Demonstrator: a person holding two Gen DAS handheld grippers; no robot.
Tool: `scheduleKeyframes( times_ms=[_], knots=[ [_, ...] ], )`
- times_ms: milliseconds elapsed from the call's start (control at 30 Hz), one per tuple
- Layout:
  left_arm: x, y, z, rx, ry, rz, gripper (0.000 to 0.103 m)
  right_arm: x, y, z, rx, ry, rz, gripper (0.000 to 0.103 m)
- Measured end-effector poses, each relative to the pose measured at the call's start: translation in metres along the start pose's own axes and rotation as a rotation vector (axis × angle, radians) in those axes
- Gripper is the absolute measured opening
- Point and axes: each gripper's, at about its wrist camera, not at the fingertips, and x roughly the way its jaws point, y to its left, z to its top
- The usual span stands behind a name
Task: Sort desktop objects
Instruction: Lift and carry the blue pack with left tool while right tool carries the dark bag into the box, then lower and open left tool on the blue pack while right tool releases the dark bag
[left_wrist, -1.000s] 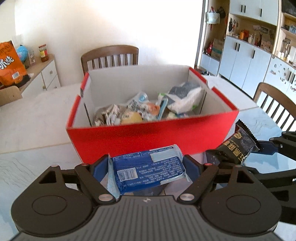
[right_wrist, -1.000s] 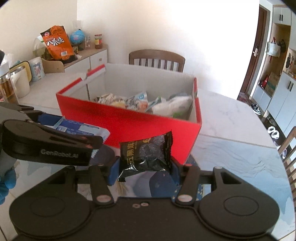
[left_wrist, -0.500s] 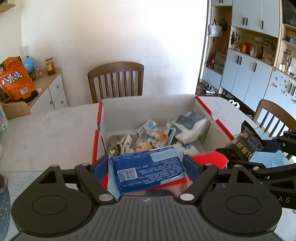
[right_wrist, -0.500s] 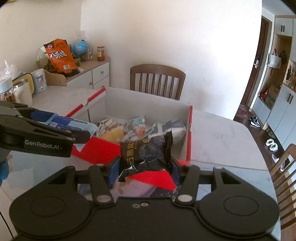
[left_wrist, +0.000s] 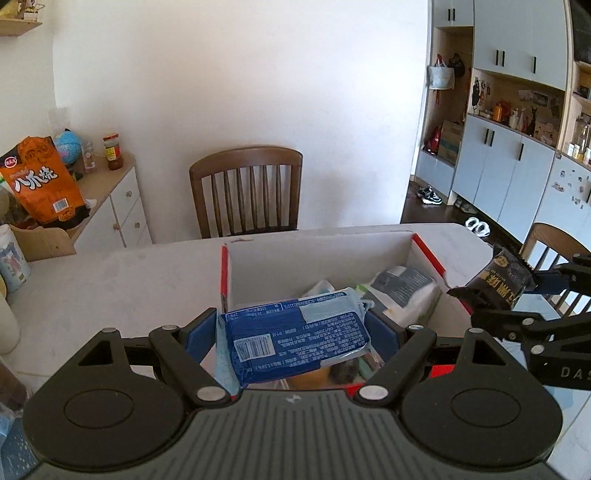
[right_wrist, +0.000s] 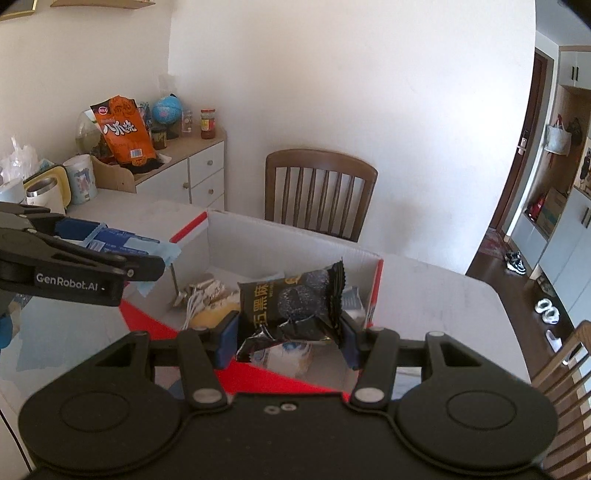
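My left gripper (left_wrist: 291, 332) is shut on a blue flat packet (left_wrist: 295, 341), held level above the near edge of the red cardboard box (left_wrist: 325, 258). The right gripper (right_wrist: 288, 328) is shut on a black crinkled snack packet (right_wrist: 291, 299) and hangs over the box's near right part. From the left wrist view that black packet (left_wrist: 498, 284) shows at the right, beyond the box's right wall. From the right wrist view the left gripper (right_wrist: 122, 254) with the blue packet (right_wrist: 122, 242) shows at the left. Several wrapped snacks (right_wrist: 207, 295) lie inside the box (right_wrist: 288, 236).
A wooden chair (left_wrist: 245, 192) stands behind the white table (left_wrist: 92, 295); another chair (right_wrist: 569, 362) is at the right. A sideboard (right_wrist: 184, 170) at the left carries an orange snack bag (right_wrist: 123, 134), a globe and jars. Cups and a kettle (right_wrist: 48, 188) stand on the table's left.
Both grippers rose with their packets from in front of the box's red front wall to above its rim; I now look down into the box from higher up.
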Motion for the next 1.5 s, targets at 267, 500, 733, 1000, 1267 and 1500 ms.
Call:
scheduleKeyframes(
  times_ms=[267,500,733,1000,1267,1500],
  knots=[
    [0.025,0.006,0.013,0.015,0.019,0.022,0.085,0.017,-0.007,0.012,-0.004,0.009,0.011,0.054],
    [0.048,0.004,0.022,0.042,0.026,0.032,0.085,0.039,-0.01,0.012,-0.019,0.044,0.017,0.054],
    [0.075,-0.001,0.023,0.062,0.066,0.023,0.085,0.058,-0.011,0.007,-0.037,0.081,0.018,0.054],
    [0.104,-0.01,0.022,0.116,0.095,0.051,0.085,0.081,-0.014,0.001,-0.022,0.125,0.014,0.054],
    [0.132,-0.019,0.018,0.174,0.127,0.089,0.085,0.103,-0.012,-0.003,-0.044,0.168,0.008,0.054],
    [0.15,-0.022,0.01,0.206,0.165,0.11,0.085,0.109,-0.007,-0.006,-0.075,0.193,0.019,0.054]
  ],
)
